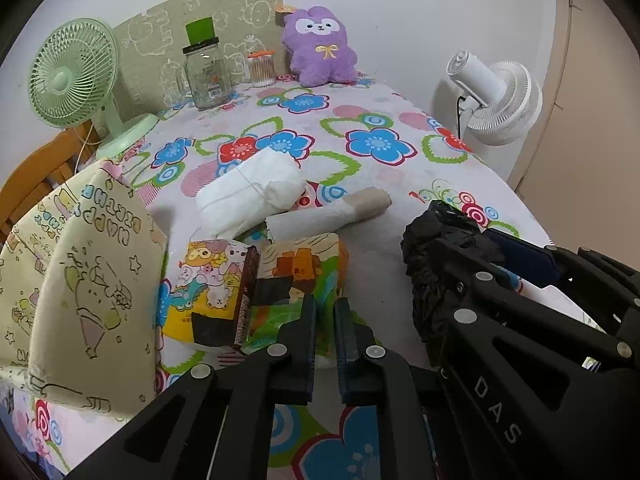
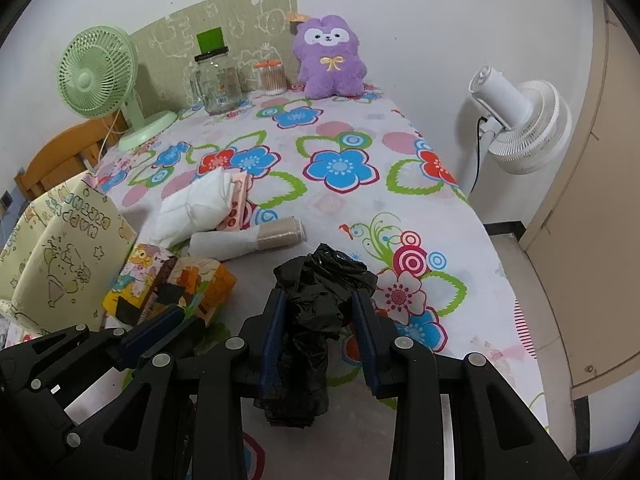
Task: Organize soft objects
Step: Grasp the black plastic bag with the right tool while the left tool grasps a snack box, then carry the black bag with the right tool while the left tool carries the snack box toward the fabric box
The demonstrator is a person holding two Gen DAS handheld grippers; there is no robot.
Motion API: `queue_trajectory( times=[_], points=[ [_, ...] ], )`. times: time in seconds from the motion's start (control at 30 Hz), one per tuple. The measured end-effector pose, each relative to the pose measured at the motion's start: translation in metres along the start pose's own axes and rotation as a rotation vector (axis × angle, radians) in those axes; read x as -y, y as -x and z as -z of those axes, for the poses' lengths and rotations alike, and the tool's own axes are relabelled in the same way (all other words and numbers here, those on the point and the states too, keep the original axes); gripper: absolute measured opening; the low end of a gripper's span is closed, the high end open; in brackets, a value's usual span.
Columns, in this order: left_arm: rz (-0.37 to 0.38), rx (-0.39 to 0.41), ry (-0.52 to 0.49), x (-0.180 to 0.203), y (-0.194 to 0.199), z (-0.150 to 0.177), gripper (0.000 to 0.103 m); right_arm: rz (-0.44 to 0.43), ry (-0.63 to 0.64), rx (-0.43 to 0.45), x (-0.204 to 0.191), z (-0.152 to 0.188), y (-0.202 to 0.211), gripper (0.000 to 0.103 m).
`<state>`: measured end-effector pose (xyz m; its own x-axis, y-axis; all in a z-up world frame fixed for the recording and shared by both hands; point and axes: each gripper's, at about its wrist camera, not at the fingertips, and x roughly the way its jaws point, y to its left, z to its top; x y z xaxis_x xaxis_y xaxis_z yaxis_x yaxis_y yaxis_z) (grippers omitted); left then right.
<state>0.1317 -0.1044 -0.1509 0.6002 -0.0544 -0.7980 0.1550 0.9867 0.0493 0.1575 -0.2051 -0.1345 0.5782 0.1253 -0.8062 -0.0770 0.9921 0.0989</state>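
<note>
A crumpled black plastic bag [image 2: 316, 312] lies on the flowered table between the fingers of my right gripper [image 2: 320, 300]; the jaws stand apart around it and do not pinch it. It also shows in the left wrist view [image 1: 436, 248]. My left gripper [image 1: 325, 312] is nearly shut and empty, just above colourful tissue packs [image 1: 224, 288]. A white tied bundle [image 1: 252, 192], a rolled beige-and-white cloth [image 1: 332, 216] and a yellow cartoon gift bag [image 1: 80, 280] sit at the left. A purple plush [image 1: 320, 46] stands at the back.
A green desk fan [image 1: 72, 76], a glass jar with a green lid [image 1: 206, 72] and a cotton swab tub [image 1: 262, 68] stand at the back. A white fan [image 1: 496, 96] stands beyond the right table edge. A wooden chair [image 1: 32, 176] is at the left.
</note>
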Motion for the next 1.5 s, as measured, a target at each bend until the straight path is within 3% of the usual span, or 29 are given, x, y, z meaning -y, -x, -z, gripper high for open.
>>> queue_trajectory(
  times=[0.63, 1.5],
  points=[
    [0.019, 0.084, -0.009, -0.002, 0.044, -0.007, 0.003, 0.013, -0.008, 0.095, -0.006, -0.007, 0.048, 0.038],
    [-0.021, 0.229, -0.037, -0.011, 0.112, -0.023, 0.000, 0.001, 0.017, 0.245, -0.025, -0.029, 0.117, 0.038]
  ],
)
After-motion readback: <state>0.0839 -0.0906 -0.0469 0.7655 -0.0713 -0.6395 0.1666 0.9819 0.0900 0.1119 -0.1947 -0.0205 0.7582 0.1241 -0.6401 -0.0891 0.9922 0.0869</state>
